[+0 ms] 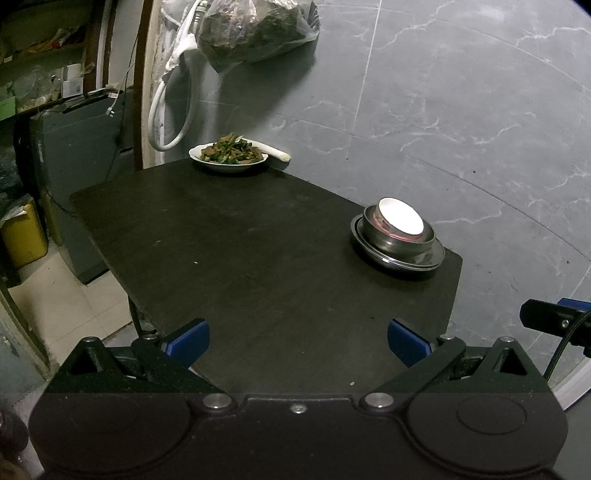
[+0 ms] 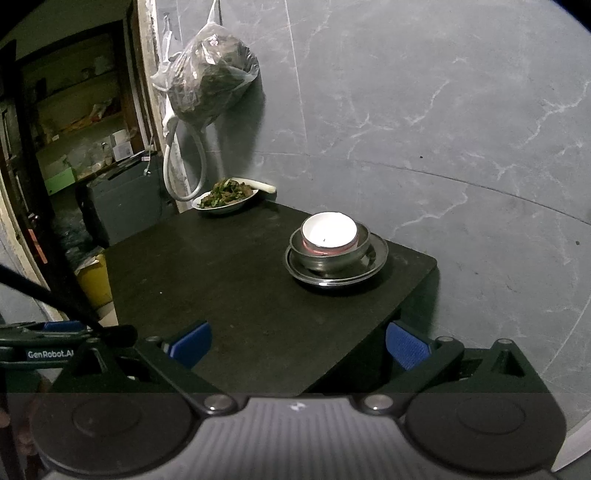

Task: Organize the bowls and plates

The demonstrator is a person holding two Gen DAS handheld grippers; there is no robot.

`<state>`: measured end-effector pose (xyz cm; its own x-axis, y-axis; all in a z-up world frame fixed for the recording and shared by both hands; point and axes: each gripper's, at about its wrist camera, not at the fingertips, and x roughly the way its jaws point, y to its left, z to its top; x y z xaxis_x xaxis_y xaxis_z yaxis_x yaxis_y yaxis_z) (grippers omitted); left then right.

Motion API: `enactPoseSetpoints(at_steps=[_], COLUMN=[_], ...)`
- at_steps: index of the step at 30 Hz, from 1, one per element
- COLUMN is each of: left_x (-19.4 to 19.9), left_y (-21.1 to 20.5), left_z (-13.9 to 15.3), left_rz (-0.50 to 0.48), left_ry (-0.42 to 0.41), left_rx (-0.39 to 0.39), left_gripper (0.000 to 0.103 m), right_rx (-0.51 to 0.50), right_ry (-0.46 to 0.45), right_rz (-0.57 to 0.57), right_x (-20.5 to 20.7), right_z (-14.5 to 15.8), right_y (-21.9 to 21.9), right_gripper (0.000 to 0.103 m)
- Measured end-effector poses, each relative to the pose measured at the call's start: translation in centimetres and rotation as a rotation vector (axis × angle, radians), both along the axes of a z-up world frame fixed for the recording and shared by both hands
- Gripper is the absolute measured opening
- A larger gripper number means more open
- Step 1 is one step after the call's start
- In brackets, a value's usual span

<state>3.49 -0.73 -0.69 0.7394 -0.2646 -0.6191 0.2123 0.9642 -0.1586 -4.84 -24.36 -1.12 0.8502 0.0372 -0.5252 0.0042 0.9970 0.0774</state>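
A stack stands at the black table's (image 1: 240, 251) right edge: a white bowl (image 1: 400, 216) with a pink band sits inside a steel bowl (image 1: 395, 245), on steel plates (image 1: 399, 260). The stack also shows in the right wrist view: white bowl (image 2: 329, 230), steel bowl (image 2: 328, 256), steel plate (image 2: 338, 275). A white plate of cooked greens and meat (image 1: 231, 155) (image 2: 225, 197) stands at the far corner. My left gripper (image 1: 298, 341) is open and empty above the near table edge. My right gripper (image 2: 298, 345) is open and empty, short of the stack.
A white scallion stalk (image 1: 275, 151) lies behind the food plate. A plastic bag of greens (image 1: 255, 29) and a white hose (image 1: 168, 110) hang on the grey marbled wall. A yellow bin (image 1: 24, 236) and shelves stand left of the table.
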Motion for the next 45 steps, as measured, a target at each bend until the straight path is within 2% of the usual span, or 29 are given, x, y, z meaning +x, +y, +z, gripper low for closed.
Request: enactPoseSetpoints(at_steps=[34, 39, 45], left_x=[1.0, 0.9, 0.9], left_y=[-0.1, 0.2, -0.3], left_z=[0.2, 0.3, 0.2], left_rz=[-0.013, -0.034, -0.037], left_ry=[-0.003, -0.026, -0.032], left_rx=[-0.001, -0.052, -0.028], left_gripper=[0.102, 0.102, 0.102], right_rx=[0.001, 0.002, -0.003], right_ry=[-0.002, -0.005, -0.008], right_rz=[0.004, 0.001, 0.003], right_x=[0.5, 0.9, 1.0], right_z=[0.2, 0.2, 0.2], right_y=[0.2, 0.1, 0.1], right_gripper=[0.103, 0.103, 0.103])
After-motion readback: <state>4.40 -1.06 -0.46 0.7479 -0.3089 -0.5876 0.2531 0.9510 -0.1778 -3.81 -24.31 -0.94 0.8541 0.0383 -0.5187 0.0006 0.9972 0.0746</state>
